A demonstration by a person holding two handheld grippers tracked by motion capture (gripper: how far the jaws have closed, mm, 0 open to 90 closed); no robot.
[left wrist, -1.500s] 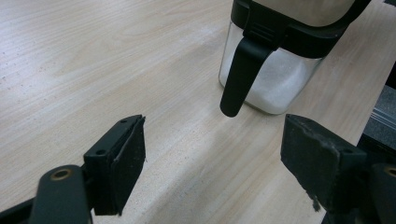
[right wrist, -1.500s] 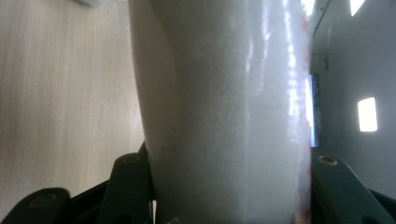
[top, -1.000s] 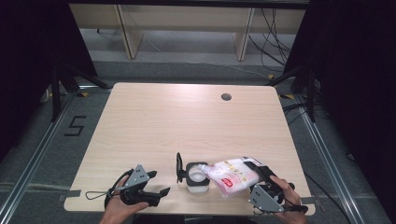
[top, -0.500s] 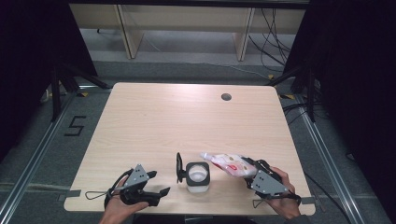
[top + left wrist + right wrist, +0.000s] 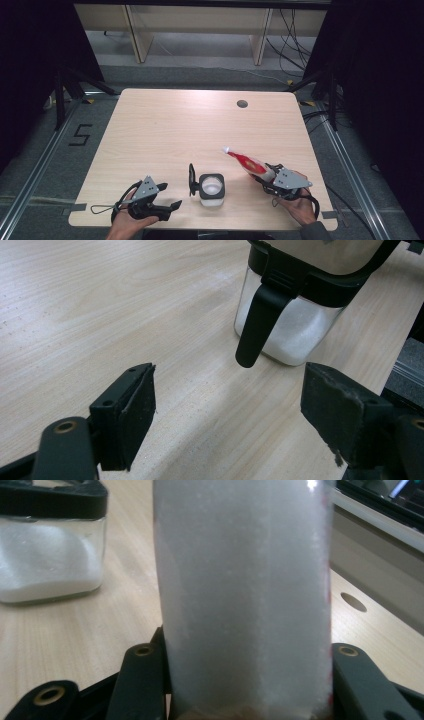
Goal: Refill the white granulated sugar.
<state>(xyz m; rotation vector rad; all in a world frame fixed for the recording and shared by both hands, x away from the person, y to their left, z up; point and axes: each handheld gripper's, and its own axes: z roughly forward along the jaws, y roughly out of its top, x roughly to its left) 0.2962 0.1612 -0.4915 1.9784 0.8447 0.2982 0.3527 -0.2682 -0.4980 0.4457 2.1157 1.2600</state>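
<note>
Toward the lower right of the high view, the right claw point(image 5: 264, 176) pinches a red-and-white refill bag point(image 5: 247, 163) of white grains. The bag runs from between the jaws up and to the left, its narrow white tip ending over bare wood, well apart from anything else. In the right gripper view the bag point(image 5: 245, 595) rises upright through the middle of the frame from the bottom edge, and a black jaw presses against each of its sides, so the grip is around the bag's lower end. The person's right hand point(image 5: 300, 207) sits behind that claw at the bottom edge of the high view.

Just left of the bag in the high view stands a clear square jar point(image 5: 212, 186) with a black collar, white powder inside, and its black lid point(image 5: 192, 180) hinged open and standing on edge at its left side. Jar and bag are near each other but apart.

At the lower left of the high view, the left claw point(image 5: 169, 196) rests low over the bench point(image 5: 190, 130) with its jaws spread and nothing between them. In the left gripper view the jar point(image 5: 300, 325) stands beyond the left claw point(image 5: 227, 405), in the upper right of the frame, with bare wood between the jaws and the glass; the lid's black tab hangs down the jar's near face.
</note>
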